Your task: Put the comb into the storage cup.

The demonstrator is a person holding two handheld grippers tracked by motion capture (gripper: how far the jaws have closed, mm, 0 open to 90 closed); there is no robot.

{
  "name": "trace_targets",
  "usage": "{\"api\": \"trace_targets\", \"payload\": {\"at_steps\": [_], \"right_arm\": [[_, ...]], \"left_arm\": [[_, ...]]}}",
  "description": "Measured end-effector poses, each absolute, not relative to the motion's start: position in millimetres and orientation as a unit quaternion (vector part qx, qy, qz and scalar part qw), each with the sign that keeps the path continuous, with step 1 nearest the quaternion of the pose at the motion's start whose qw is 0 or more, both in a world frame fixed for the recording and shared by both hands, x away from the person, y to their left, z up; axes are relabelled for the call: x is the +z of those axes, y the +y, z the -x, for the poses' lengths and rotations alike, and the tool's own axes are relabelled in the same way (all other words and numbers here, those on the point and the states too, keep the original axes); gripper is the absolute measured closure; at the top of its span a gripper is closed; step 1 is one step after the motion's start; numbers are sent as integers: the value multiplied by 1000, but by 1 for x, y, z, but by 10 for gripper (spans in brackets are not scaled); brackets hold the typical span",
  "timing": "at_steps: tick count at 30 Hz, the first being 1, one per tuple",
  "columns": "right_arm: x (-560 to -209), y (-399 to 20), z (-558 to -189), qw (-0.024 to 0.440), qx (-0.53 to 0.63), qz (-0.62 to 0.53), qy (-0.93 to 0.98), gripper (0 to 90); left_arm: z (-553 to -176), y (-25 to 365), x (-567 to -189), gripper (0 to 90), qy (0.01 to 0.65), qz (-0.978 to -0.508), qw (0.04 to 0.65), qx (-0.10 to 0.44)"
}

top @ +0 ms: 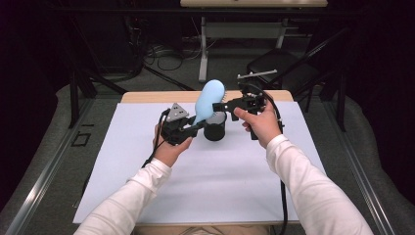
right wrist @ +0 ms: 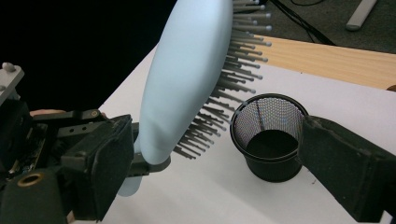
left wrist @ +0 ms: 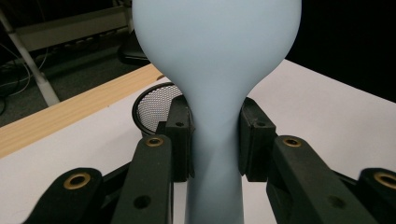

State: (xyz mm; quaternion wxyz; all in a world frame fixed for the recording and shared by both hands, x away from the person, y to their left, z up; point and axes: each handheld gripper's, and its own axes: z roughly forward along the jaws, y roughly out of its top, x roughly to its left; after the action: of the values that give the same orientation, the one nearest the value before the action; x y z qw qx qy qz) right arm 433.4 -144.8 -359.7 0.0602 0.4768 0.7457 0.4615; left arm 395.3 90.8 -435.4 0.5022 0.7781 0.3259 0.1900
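Observation:
A light blue hairbrush [top: 210,95] is held up at a slant over the table, bristles facing right. My left gripper [top: 195,125] is shut on its narrow handle neck; in the left gripper view both pads [left wrist: 180,140] press the handle [left wrist: 215,140]. A black mesh cup [top: 214,128] stands upright on the white sheet just under and behind the brush head. My right gripper [top: 226,105] comes in from the right at brush height. In the right gripper view its jaws stand wide open [right wrist: 215,135], with the bristles [right wrist: 233,79] and the cup [right wrist: 271,140] between them, and neither pad presses on anything.
A white sheet [top: 220,181] covers most of the wooden table [top: 147,96]. Beyond the far edge are a dark folding chair [top: 279,66], a desk leg [top: 202,49] and floor cables [top: 161,54]. A cable [top: 283,205] trails from the right gripper along the forearm.

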Motion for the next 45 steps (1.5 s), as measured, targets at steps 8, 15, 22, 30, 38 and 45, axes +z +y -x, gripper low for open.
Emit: {"api": "trace_targets", "payload": {"at_steps": [8,15,22,30,38,45], "right_arm": [[-362,-147,-437,56,461,-483,742,120],[-364,-147,-439,46,464,-485,740,141],[-366,-145,-439,29,469,-489,735,143],[-368,-143,-440,20,473,-489,732,146],[-370,-145,-441,13,478,-490,729,163],[-370,-145,-441,6,485,-487,726,183]], "left_arm": [[-392,86,-437,696,317,-779,508,185],[-389,83,-437,697,311,-780,512,180],[-387,80,-438,697,305,-782,514,179],[-385,78,-439,697,302,-782,515,176],[-384,76,-440,697,301,-782,517,174],[-384,76,-441,697,301,-782,517,173]]}}
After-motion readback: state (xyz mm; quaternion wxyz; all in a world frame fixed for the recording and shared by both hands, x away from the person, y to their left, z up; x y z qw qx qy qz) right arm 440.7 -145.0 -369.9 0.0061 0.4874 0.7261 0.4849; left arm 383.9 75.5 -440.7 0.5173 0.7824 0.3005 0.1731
